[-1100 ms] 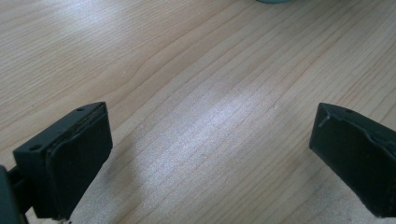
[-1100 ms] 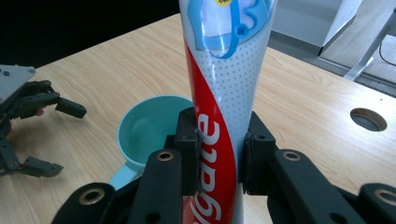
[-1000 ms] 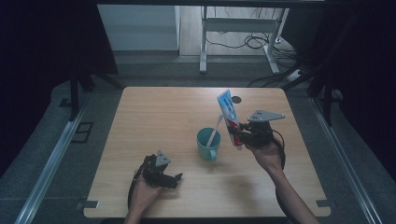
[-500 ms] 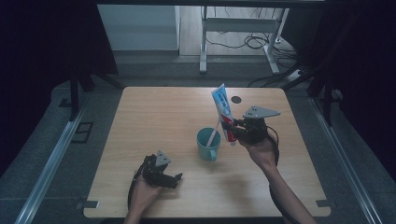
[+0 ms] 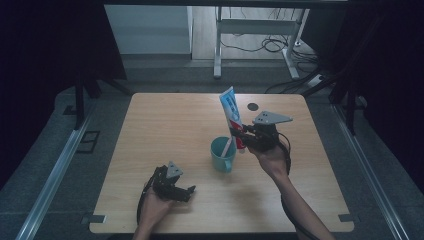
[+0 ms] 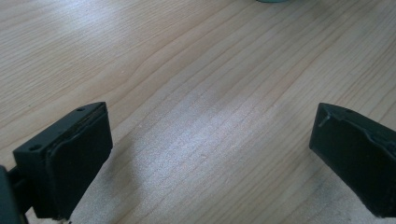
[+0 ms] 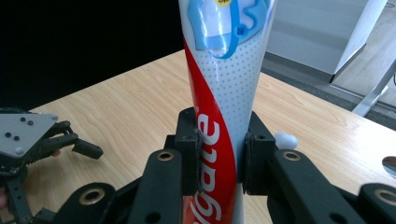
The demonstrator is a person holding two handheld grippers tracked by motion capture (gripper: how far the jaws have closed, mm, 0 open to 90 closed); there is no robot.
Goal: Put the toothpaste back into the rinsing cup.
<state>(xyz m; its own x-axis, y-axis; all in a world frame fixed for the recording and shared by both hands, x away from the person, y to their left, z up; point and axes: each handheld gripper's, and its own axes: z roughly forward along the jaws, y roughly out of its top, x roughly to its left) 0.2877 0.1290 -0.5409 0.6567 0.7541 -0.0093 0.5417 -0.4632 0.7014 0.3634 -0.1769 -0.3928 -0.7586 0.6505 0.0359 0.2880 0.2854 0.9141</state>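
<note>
**Toothpaste tube held upright beside the cup**

The right gripper (image 5: 241, 136) has its two black jaws pressed against the sides of a toothpaste tube (image 5: 232, 116), gripping it low on its red-and-white printed part. The tube stands nearly upright above the wooden table (image 5: 165, 125), its flat crimped end (the blue-and-white part) pointing up and leaning a little toward the far side. In the right gripper view the tube (image 7: 223, 93) rises straight between the jaws, and its sides are squeezed where the pads meet it.

Just beside the tube, toward the person, stands a teal cup (image 5: 221, 155) with a handle; a pale stick-like thing leans inside it, too small to identify.

The left gripper (image 5: 181, 190) rests low on the table near the front edge, well apart from the cup. Its jaws stand wide, with bare wood between them in the left gripper view (image 6: 210, 154).
</note>
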